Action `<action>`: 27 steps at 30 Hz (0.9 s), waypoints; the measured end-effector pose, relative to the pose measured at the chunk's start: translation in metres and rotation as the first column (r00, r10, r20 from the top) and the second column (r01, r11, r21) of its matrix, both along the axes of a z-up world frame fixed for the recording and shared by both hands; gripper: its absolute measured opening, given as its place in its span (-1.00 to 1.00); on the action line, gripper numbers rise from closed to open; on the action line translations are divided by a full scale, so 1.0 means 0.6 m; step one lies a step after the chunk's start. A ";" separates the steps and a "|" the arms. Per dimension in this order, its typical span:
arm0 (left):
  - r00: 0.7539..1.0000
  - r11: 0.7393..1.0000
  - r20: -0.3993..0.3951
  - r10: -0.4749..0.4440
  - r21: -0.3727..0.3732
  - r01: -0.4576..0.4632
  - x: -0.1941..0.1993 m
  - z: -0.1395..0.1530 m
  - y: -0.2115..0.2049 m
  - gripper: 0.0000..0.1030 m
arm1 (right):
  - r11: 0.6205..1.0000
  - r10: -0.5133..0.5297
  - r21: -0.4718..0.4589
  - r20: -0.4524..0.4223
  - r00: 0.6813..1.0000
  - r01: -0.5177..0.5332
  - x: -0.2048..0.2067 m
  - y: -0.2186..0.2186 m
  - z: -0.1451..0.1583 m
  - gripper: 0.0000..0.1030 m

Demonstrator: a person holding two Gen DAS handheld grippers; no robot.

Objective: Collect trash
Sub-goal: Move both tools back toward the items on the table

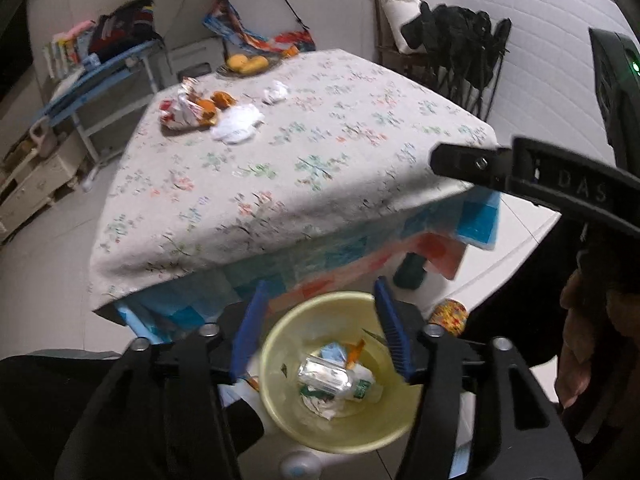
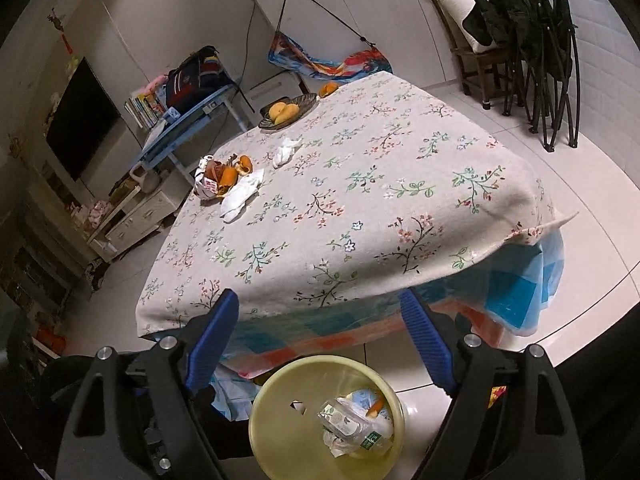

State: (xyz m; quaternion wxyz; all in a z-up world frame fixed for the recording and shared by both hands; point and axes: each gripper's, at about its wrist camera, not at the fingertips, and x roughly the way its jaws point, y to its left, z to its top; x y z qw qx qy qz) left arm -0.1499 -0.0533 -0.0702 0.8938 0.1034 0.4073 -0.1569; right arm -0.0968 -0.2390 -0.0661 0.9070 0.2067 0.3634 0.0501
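Observation:
A yellow trash bin (image 1: 280,408) (image 2: 280,432) stands on the floor by the table's near edge, holding a clear plastic container (image 1: 324,374) (image 2: 344,420), wrappers and tissue. My left gripper (image 1: 320,328) is open and empty right above the bin. My right gripper (image 2: 320,344) is open and empty above the bin and table edge; its body shows in the left wrist view (image 1: 520,172). On the floral tablecloth (image 2: 360,200) lie a crumpled wrapper with orange peels (image 1: 192,110) (image 2: 220,178), a white tissue (image 1: 236,124) (image 2: 242,196) and a smaller crumpled tissue (image 1: 275,91) (image 2: 287,150).
A fruit plate (image 2: 286,111) (image 1: 246,65) and a loose orange (image 2: 329,89) sit at the table's far side. A blue side table with books and a bag (image 2: 188,96), a TV (image 2: 80,120), folded black chairs (image 2: 540,52) and white tiled floor (image 2: 592,184) surround the table.

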 end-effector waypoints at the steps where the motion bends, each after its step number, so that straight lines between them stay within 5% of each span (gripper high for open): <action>1: 1.000 1.000 0.013 0.011 0.002 -0.011 -0.001 0.003 0.002 0.28 | 1.000 0.001 -0.006 0.005 1.000 -0.001 -0.002 0.000 0.002 0.56; 8: 0.977 0.985 0.131 0.170 -0.043 -0.166 0.004 0.036 0.043 0.64 | 0.997 0.008 -0.076 0.054 0.999 -0.004 -0.011 0.013 0.016 0.58; 16: 0.936 0.944 0.140 0.322 -0.117 -0.307 0.020 0.049 0.092 0.72 | 0.987 0.054 -0.156 0.097 0.994 -0.039 -0.015 0.035 0.025 0.62; 27: 0.912 0.914 0.119 0.392 -0.166 -0.371 0.027 0.045 0.113 0.73 | 0.985 0.071 -0.166 0.092 0.993 -0.055 -0.012 0.045 0.020 0.62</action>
